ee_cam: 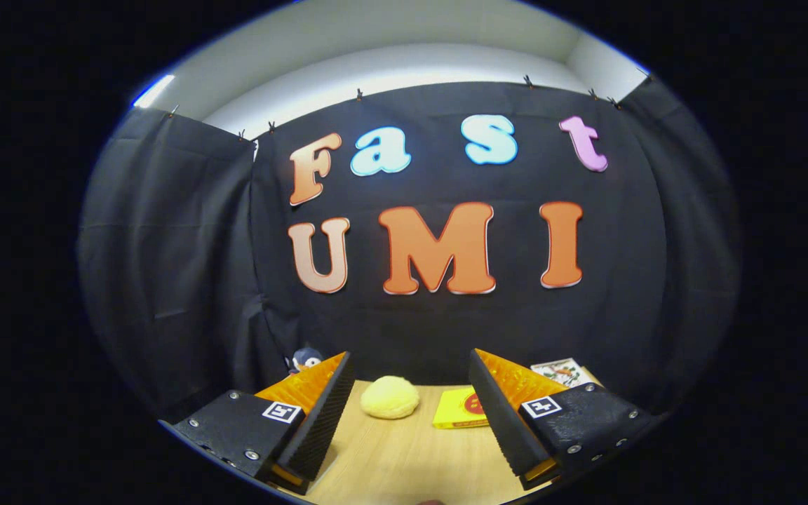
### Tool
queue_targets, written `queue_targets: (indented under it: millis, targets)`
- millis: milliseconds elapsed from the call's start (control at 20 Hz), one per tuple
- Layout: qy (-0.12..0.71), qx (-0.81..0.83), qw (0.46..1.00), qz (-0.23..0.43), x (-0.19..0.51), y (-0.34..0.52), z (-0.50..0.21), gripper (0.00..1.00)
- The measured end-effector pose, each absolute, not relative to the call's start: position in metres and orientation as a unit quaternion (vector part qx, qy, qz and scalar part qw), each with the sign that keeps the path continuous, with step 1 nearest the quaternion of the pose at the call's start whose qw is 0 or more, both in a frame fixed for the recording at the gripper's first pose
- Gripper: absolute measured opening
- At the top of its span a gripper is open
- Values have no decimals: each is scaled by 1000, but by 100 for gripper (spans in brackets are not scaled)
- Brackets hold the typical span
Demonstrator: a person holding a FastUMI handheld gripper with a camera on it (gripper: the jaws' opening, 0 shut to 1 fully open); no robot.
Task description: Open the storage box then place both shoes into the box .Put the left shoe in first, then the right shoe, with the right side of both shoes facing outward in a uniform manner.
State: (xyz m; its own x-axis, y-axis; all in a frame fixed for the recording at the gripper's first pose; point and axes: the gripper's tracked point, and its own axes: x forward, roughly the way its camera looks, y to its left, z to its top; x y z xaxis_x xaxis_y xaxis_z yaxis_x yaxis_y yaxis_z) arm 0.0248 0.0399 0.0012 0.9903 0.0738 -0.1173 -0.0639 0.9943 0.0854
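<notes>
Gripper view: gripper point(409, 414) held level and aimed at the booth's back wall, fingers point(320, 421) spread wide apart with nothing between them, only bare wood. No judging how far along the task is from here: neither the storage box nor either shoe to be made out among the things ahead, so impossible to say whether the box stands open or shut, or whether any shoe lies inside it; equally fitting a gripper raised ahead of going for the box and one lifted away with both shoes stowed. Beyond the fingers, on the pale wood-grain worktop point(404, 456), a soft yellow rounded lump point(390, 397), perhaps a sponge or a plush thing, lying near the far edge and closer to the left finger. Just beside it toward the right finger, a flat yellow packet point(459, 409) with a red mark, partly hidden behind that finger. Farther back past the right finger, a white printed card point(562, 372) or small carton, tilted, near the worktop's far corner. Behind the left finger, a small blue-and-white plush toy point(304, 360) at the foot of the cloth. Black cloth point(186, 280) hung on clips around three sides, draped in folds; above it a plain pale wall and ceiling point(390, 42), with a bright strip of light high up toward the left.
</notes>
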Motion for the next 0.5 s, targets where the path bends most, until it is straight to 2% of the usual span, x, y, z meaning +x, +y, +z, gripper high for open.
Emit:
queue_targets:
  millis: [300, 500]
  targets:
    - [-29, -13, 999, 20, 18, 30, 45, 98]
    - [-42, 4, 999, 19, 16, 26, 60, 99]
